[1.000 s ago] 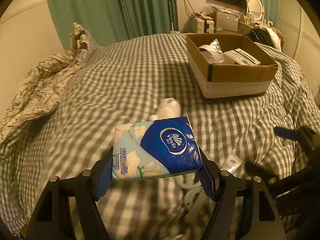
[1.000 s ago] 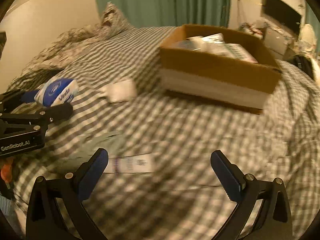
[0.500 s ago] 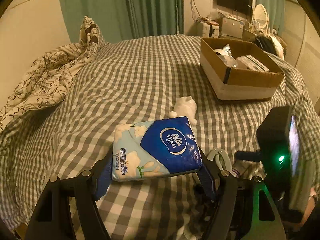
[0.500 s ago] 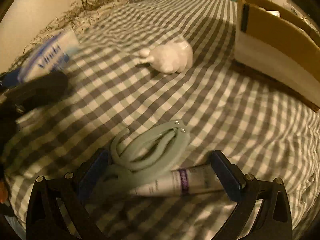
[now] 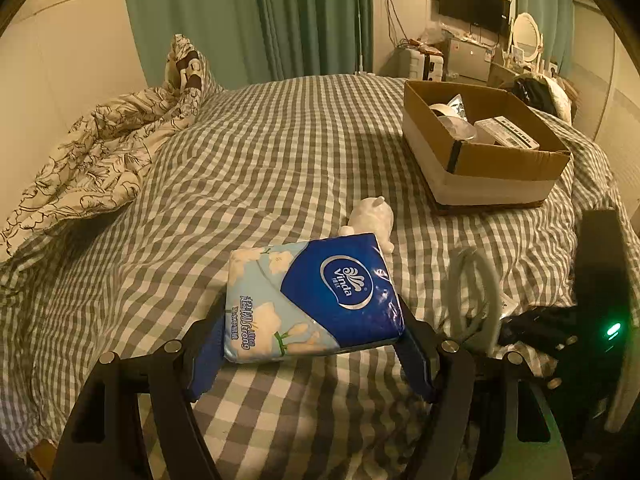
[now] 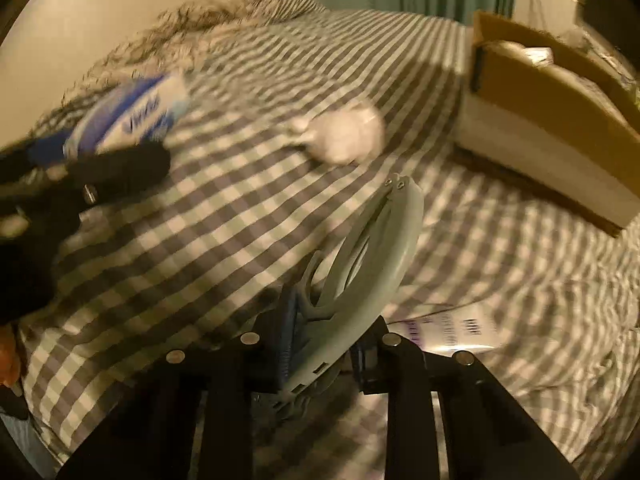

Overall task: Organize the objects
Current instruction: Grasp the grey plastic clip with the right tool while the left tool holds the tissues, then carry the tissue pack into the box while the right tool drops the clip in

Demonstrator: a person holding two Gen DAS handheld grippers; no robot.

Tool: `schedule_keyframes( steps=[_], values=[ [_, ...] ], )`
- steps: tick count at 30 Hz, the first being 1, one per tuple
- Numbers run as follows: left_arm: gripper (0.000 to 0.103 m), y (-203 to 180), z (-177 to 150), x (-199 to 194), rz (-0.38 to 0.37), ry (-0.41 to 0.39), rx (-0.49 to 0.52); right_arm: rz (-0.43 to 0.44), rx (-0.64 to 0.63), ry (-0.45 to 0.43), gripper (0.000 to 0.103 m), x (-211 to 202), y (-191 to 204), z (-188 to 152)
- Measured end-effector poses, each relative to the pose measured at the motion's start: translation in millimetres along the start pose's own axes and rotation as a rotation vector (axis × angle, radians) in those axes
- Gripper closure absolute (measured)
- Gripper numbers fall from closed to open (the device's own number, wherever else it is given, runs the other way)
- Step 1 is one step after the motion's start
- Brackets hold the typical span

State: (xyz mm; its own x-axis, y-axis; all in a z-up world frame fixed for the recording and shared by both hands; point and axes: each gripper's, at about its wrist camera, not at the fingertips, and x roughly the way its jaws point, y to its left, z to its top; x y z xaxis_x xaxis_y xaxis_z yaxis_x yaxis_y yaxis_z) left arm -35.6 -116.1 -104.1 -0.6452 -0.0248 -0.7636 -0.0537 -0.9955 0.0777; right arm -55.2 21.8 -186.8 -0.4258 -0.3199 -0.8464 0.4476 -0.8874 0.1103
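My left gripper (image 5: 308, 344) is shut on a blue and white Vinda tissue pack (image 5: 312, 300) and holds it above the checked bed cover. It shows blurred in the right wrist view (image 6: 132, 116). My right gripper (image 6: 324, 344) is shut on a pale green folded hanger (image 6: 360, 272), lifted off the bed; the hanger also shows in the left wrist view (image 5: 476, 292). A white plush toy (image 5: 372, 216) lies on the bed beyond the tissue pack. A cardboard box (image 5: 480, 160) with several items inside stands at the far right.
A white tube with purple print (image 6: 448, 328) lies on the bed to the right of my right gripper. A crumpled floral duvet (image 5: 92, 160) is piled at the left. Green curtains and furniture stand behind the bed.
My right gripper has closed on the green hanger and raised it from the bed. The left gripper still holds the tissue pack and has drawn back a little.
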Motion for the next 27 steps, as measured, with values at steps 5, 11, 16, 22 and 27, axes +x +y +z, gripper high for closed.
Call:
schedule_keyframes(
  steps=[5,11,16,22,27],
  values=[
    [0.027,-9.9,3.0,-12.3,0.000,-0.016,0.009,-0.023,0.025,-0.089,0.080,-38.9,-16.6,6.2],
    [0.027,-27.2,12.9,-32.7,-0.051,-0.057,0.002,-0.050,0.048,-0.187,0.080,-89.1,-44.6,11.2],
    [0.027,-49.4,35.0,-50.3,-0.096,-0.112,0.013,-0.095,-0.005,-0.258,0.080,-133.3,-62.2,20.5],
    [0.027,-79.4,77.1,-57.5,-0.103,-0.182,0.049,-0.159,-0.073,-0.327,0.080,-183.3,-92.5,43.5],
    [0.027,-106.6,111.4,-47.8,-0.120,-0.223,0.085,-0.236,-0.108,-0.341,0.080,-201.7,-125.0,69.2]
  ],
)
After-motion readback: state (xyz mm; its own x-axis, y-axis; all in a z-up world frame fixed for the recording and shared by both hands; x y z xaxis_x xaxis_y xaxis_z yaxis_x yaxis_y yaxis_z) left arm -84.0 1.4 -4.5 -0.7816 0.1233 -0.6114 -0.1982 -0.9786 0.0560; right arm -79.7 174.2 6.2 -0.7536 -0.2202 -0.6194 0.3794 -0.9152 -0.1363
